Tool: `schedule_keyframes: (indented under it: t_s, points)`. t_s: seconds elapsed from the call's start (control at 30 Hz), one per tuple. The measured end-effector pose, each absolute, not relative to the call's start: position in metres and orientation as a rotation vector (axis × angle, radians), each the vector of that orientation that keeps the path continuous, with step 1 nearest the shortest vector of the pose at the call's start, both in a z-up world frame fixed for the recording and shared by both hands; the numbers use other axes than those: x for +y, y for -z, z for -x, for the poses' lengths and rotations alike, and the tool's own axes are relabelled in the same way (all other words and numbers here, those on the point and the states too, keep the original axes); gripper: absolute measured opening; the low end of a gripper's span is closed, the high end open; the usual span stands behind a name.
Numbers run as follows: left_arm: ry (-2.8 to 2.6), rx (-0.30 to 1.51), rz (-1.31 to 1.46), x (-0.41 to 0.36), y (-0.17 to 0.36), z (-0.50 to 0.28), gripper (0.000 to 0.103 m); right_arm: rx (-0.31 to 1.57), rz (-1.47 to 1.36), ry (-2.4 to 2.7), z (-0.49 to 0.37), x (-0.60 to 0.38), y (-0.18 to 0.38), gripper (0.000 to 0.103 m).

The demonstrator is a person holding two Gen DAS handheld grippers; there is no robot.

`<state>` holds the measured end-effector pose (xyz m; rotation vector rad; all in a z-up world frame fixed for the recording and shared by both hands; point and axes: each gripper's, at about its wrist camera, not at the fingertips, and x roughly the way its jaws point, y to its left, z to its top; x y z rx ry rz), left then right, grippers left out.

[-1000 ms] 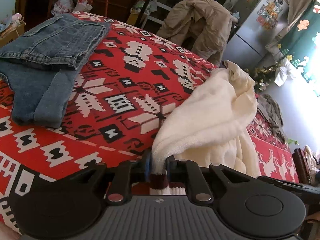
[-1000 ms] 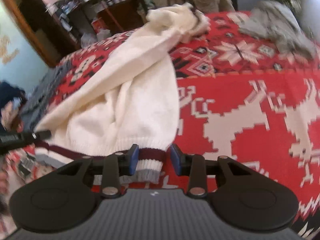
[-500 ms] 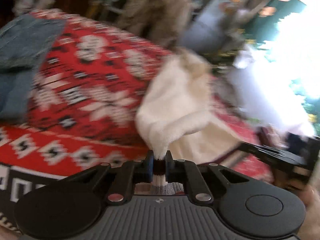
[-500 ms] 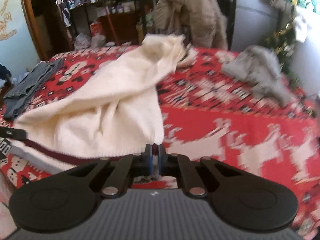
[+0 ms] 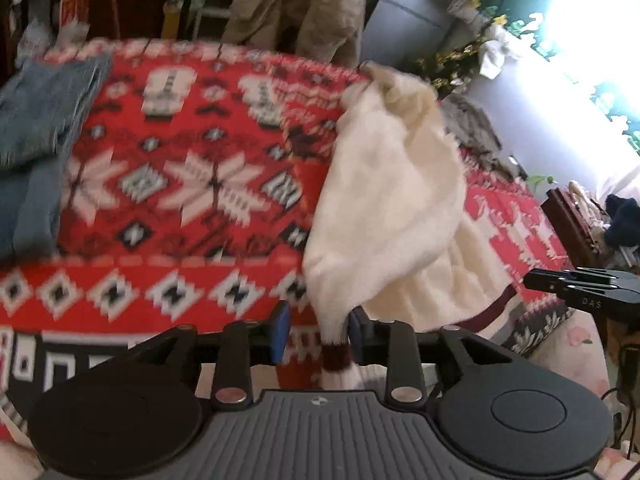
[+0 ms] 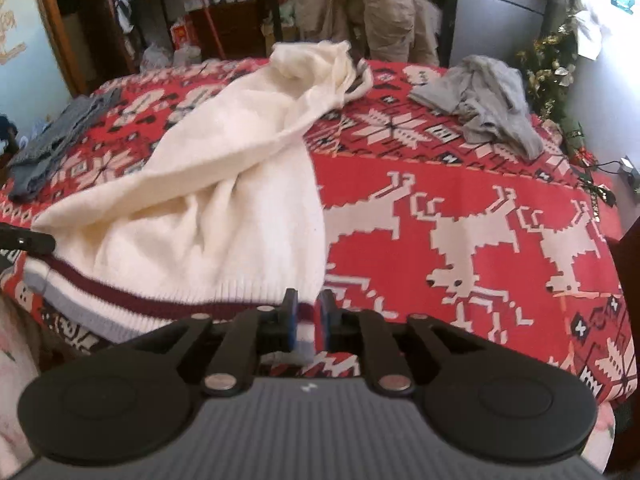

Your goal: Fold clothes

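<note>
A cream knit sweater (image 6: 224, 184) lies stretched over the red patterned bed cover (image 6: 472, 168), its maroon, white and grey striped hem (image 6: 160, 304) at the near edge. My right gripper (image 6: 308, 320) straddles the hem's right corner, jaws only a narrow gap apart. In the left wrist view the sweater (image 5: 392, 200) rises to the far side and its maroon-banded corner (image 5: 334, 354) hangs between the wide-open jaws of my left gripper (image 5: 318, 332), close to the right finger. The right gripper (image 5: 580, 286) shows at that view's right edge.
Folded blue jeans (image 5: 36, 132) lie on the bed's left side. A crumpled grey garment (image 6: 488, 96) sits at the far right. Beyond the bed hangs a tan jacket (image 6: 368, 4), with cluttered shelves and a grey fridge behind it. A dark wooden piece (image 5: 568, 216) stands right of the bed.
My left gripper, shut on the sweater's corner half a second ago, has opened wide. The right jaws have parted slightly. The sweater has been drawn out flatter toward the near edge.
</note>
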<state>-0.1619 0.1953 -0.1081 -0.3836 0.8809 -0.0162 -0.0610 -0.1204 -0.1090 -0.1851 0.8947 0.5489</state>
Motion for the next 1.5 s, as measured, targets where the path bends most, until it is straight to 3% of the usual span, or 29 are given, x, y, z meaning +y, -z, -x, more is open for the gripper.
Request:
schedule_keyframes:
  t_s: [0.17, 0.37, 0.47, 0.53, 0.7, 0.77, 0.83, 1.23, 1.5]
  points:
    - [0.077, 0.837, 0.31, 0.178, 0.083, 0.132, 0.039, 0.872, 0.097, -0.542, 0.045, -0.134, 0.1, 0.028]
    - [0.194, 0.828, 0.202, 0.128, 0.071, 0.05, 0.039, 0.854, 0.048, -0.544, 0.028, -0.142, 0.104, 0.03]
    - [0.244, 0.83, 0.158, 0.096, 0.075, 0.002, 0.042, 0.843, 0.046, -0.556, 0.025, -0.144, 0.107, 0.03]
    - [0.234, 0.84, 0.129, 0.082, 0.084, -0.024, 0.049, 0.83, 0.037, -0.556, 0.024, -0.147, 0.109, 0.03]
    - [0.15, 0.889, -0.001, 0.051, 0.109, -0.083, 0.049, 0.819, -0.045, -0.538, 0.019, -0.16, 0.111, 0.03]
    - [0.116, 0.907, -0.053, 0.038, 0.118, -0.107, 0.043, 0.812, -0.07, -0.531, 0.018, -0.165, 0.11, 0.03]
    - [0.108, 0.917, -0.043, 0.039, 0.123, -0.119, 0.01, 0.803, -0.087, -0.525, 0.017, -0.17, 0.109, 0.03]
    - [-0.034, 0.743, 0.2, 0.182, 0.059, -0.049, 0.007, 0.806, -0.104, -0.506, -0.005, -0.166, 0.108, 0.031]
    - [-0.25, 0.709, 0.289, 0.276, 0.074, 0.003, 0.007, 0.824, -0.017, -0.604, -0.017, -0.112, 0.1, 0.031]
